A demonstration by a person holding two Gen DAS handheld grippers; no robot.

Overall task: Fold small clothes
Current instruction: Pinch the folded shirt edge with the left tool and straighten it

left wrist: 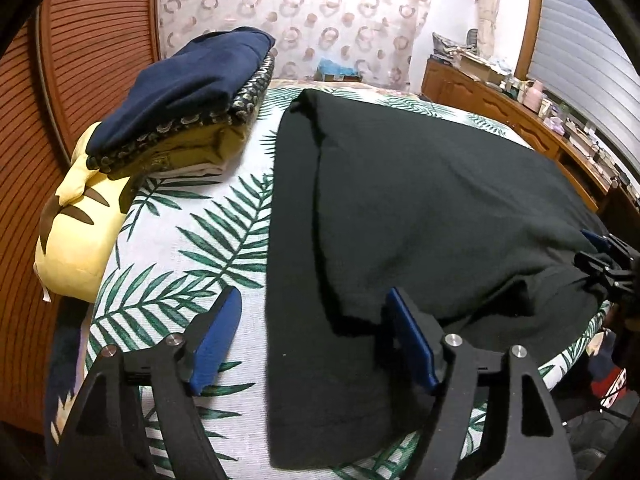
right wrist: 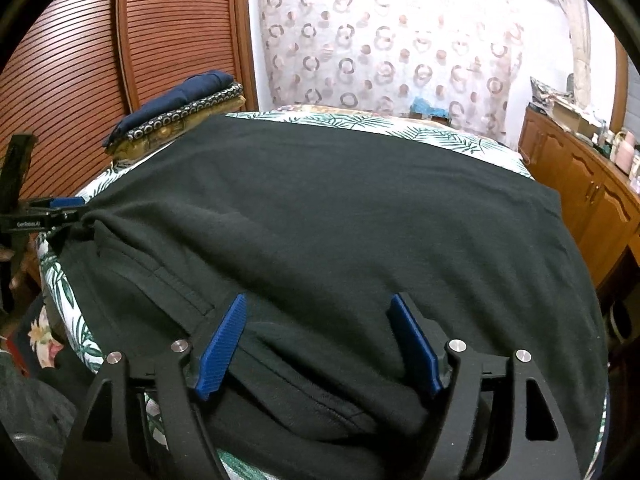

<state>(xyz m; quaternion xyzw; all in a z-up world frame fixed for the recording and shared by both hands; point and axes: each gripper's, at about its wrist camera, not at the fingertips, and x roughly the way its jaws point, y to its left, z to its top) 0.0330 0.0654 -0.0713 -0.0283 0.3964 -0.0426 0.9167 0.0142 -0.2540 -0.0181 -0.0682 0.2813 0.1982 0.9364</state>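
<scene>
A black garment (left wrist: 420, 208) lies spread on the leaf-print bed cover (left wrist: 200, 264), with a fold running down its left part. My left gripper (left wrist: 314, 340) is open just above its near left edge. One blue pad (left wrist: 216, 344) is over the cover and the other over the cloth. My right gripper (right wrist: 320, 344) is open too, low over the thick near hem of the garment (right wrist: 340, 220), with cloth lying between its fingers and unpinched. Each gripper also shows in the other view, at a near corner of the garment: the right gripper (left wrist: 596, 256), the left gripper (right wrist: 68, 210).
A stack of folded clothes (left wrist: 192, 92), navy on top, sits at the far left of the bed, with a yellow cushion (left wrist: 76, 232) beside it. Louvred wooden doors (right wrist: 80, 60) stand on the left. A cluttered wooden cabinet (right wrist: 580, 184) runs along the right.
</scene>
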